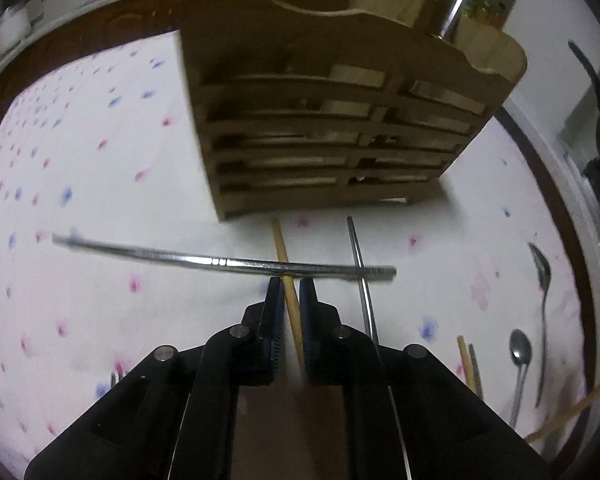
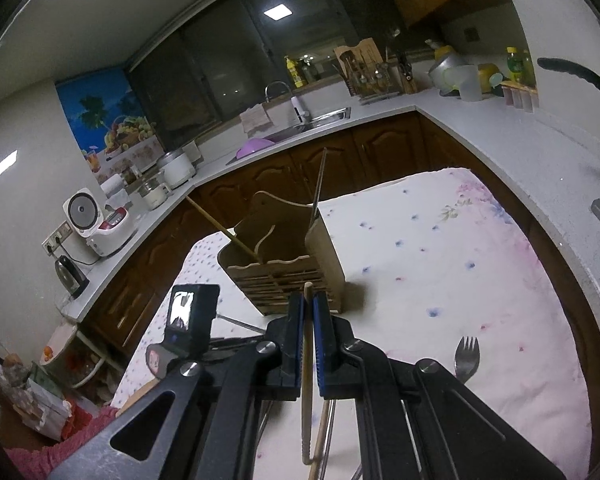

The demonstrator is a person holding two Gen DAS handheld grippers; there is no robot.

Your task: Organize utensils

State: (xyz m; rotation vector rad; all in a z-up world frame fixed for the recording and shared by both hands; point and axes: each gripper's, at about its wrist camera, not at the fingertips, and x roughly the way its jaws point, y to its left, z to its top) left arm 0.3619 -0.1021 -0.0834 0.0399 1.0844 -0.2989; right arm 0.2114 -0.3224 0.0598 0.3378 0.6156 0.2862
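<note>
While the right claw [image 2: 308, 312] grips a wooden chopstick [image 2: 307, 368] before the wooden utensil holder [image 2: 288, 264], the left claw [image 1: 288, 292] hovers empty, nearly closed, over a metal chopstick [image 1: 224, 260] on the floral-clothed bench [image 1: 100, 280]

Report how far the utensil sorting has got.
Done: one wooden chopstick and one metal chopstick stand in the wooden holder. In hand: the right tool is shut on another wooden chopstick; the left tool, jaws slightly apart, grips nothing by a crosswise metal chopstick. Left on the cloth: two spoons, a fork, more chopsticks.
</note>
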